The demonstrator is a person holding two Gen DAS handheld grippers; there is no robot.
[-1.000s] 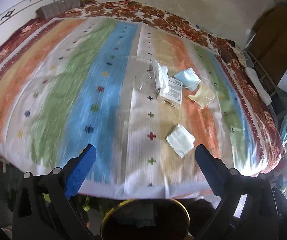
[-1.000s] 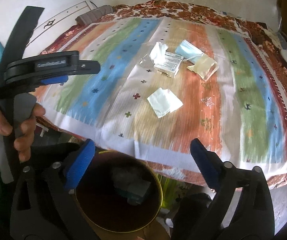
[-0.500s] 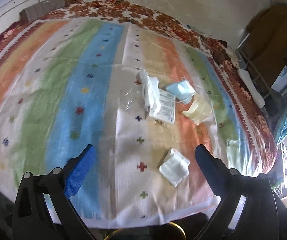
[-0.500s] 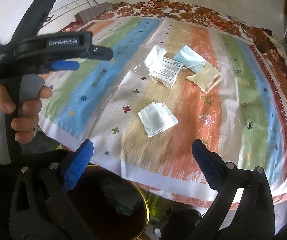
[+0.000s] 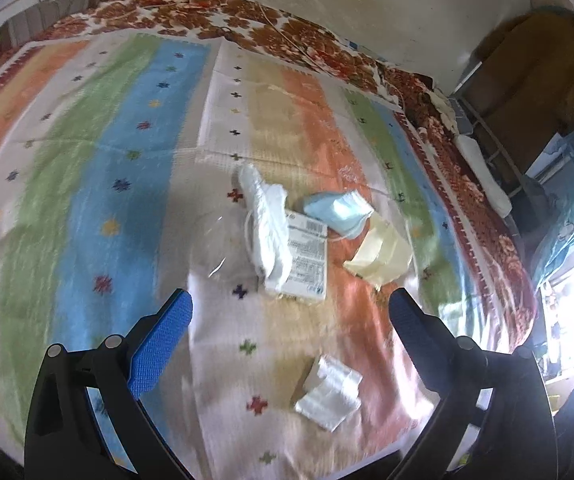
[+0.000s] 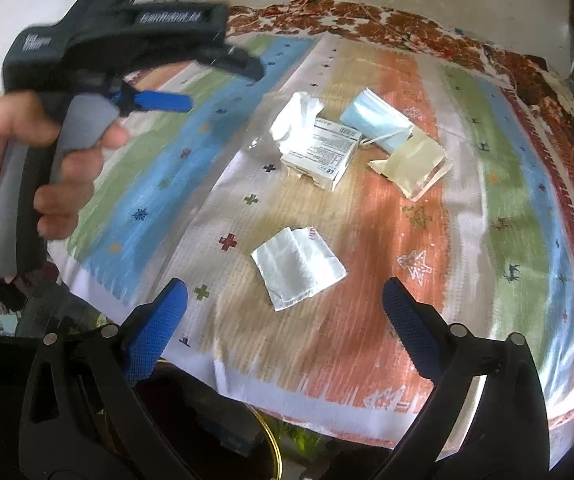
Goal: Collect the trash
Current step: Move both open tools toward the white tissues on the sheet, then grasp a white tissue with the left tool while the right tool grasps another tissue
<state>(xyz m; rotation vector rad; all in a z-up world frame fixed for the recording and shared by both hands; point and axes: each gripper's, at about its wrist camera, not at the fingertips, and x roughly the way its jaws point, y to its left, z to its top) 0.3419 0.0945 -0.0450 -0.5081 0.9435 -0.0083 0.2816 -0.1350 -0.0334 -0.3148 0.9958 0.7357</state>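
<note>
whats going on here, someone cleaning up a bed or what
A person holds a two-finger gripper in each hand over a striped bedspread strewn with trash. Both the left gripper and right gripper are open and empty. Lying uncollected are a folded white tissue, a small printed box, a crumpled white wrapper, a blue face mask and a yellowish packet. A gold-rimmed bin sits below the bed's edge.

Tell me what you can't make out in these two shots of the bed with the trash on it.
- Print on the small carton: too small and blurred in both views.
- Trash bin, right wrist view: only a rim sliver shows; the bottom edge and the right gripper hide its contents.
- Clear plastic wrapper, left wrist view: outline mostly lost against the bedspread.
- Left gripper: open, nothing held.
</note>
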